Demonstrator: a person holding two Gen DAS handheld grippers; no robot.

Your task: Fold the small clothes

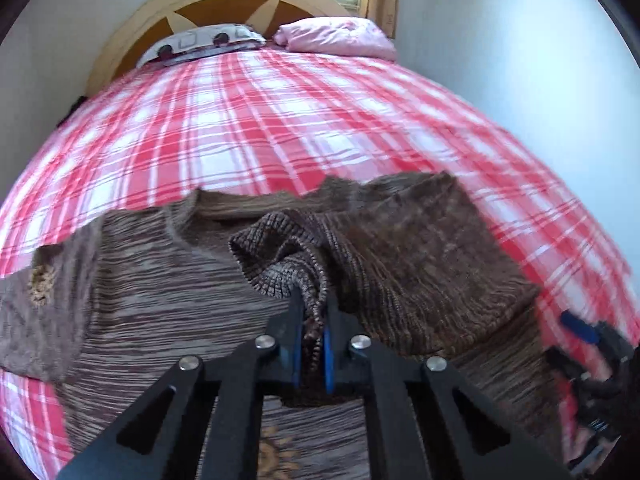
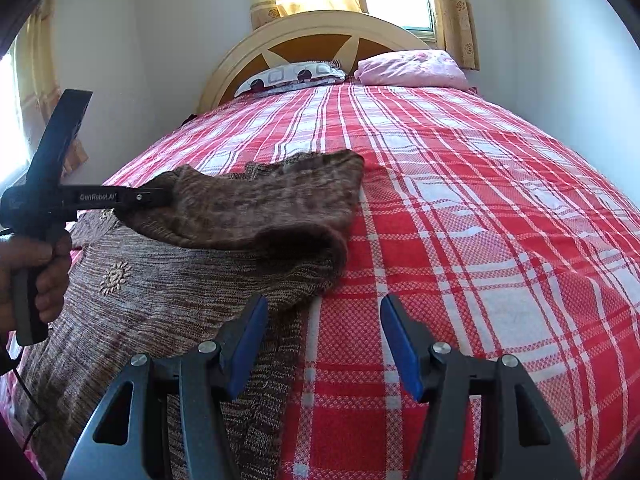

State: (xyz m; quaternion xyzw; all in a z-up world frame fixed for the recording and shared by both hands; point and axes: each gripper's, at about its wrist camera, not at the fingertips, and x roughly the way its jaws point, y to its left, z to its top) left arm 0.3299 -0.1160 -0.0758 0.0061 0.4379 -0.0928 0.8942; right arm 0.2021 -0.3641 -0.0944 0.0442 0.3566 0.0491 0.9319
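Bed (image 2: 480, 240), red-and-white plaid sheet: we log it as carrying all items. Brown knit sweater (image 2: 160, 300): spread on the bed's near left part, right sleeve (image 2: 260, 204) lifted and folded inward across the body. Our left gripper (image 1: 314, 320): fingers clenched on the sleeve cuff. Our right gripper (image 2: 324, 344): fingers released, spread wide, beside the sweater's right edge.
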